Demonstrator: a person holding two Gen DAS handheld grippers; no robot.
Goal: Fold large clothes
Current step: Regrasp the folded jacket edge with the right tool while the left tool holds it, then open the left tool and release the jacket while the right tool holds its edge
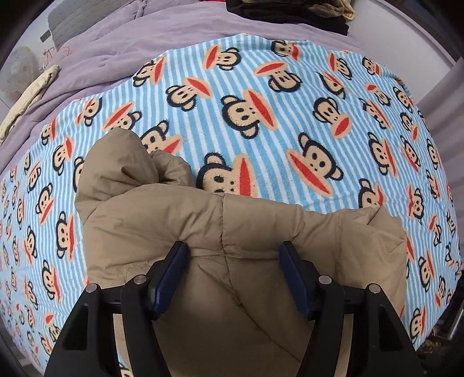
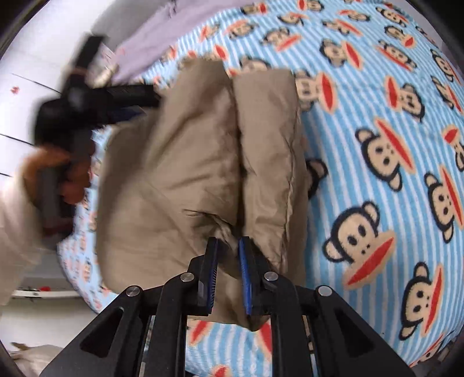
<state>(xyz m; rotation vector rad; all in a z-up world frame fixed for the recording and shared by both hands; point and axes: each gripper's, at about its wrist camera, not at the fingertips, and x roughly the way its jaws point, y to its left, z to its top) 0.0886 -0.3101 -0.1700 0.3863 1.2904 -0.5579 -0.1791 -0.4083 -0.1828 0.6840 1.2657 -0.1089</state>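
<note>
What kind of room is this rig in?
Most likely a bedroom. The tan padded jacket lies on a monkey-print striped blanket spread over a lilac quilt, which reads as a bed. More clothes are piled at its far end.

Puffy tan coat (image 1: pixel 237 232) of smooth matt cloth, fuzzy soft striped blanket (image 1: pixel 261 87), black matt plastic gripper (image 2: pixel 227 246) with shiny metal pins

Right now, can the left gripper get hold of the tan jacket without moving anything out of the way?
Probably yes. The left gripper is open, its fingers already straddling a puffy fold of the tan jacket, with nothing between them. The right gripper pinches another part, clear of it.
</note>
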